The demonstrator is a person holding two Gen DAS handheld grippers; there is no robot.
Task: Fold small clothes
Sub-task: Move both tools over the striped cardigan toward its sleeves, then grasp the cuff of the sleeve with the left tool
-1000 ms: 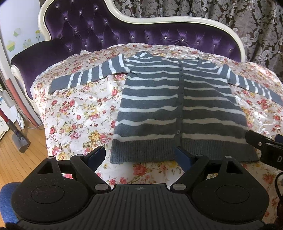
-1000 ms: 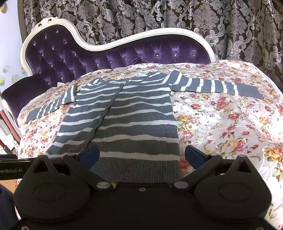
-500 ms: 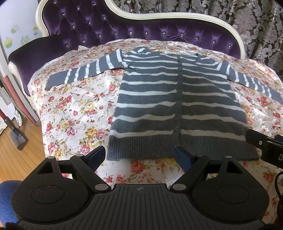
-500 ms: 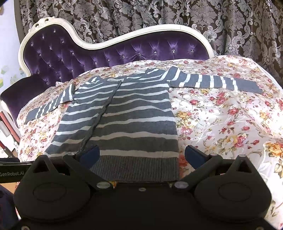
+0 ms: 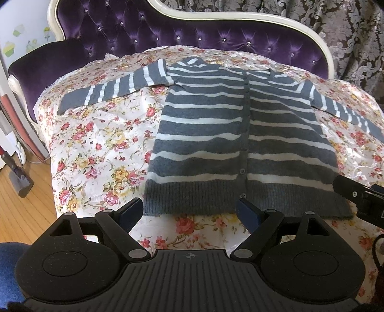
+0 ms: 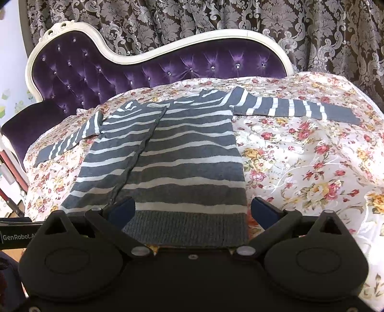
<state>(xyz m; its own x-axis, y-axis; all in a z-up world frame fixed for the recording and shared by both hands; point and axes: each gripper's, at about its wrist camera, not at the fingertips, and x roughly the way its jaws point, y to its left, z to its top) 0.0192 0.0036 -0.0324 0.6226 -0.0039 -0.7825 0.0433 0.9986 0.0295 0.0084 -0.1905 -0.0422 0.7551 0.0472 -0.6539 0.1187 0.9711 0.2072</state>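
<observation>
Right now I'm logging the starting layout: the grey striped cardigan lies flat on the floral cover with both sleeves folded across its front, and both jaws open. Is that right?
Not quite. The cardigan lies flat on the floral cover, but both sleeves are spread straight out to the sides, not folded across its front; both wrist views show this. The left gripper and right gripper do have open jaws.

The cardigan [image 5: 216, 134] is dark grey with thin white stripes and a plain grey ribbed hem. The bedspread [image 5: 96, 144] is white, strewn with red, pink and yellow roses. At twelve o'clock stands a purple tufted headboard [image 6: 168, 69] framed in cream, before brown damask curtains [image 6: 216, 21].
</observation>
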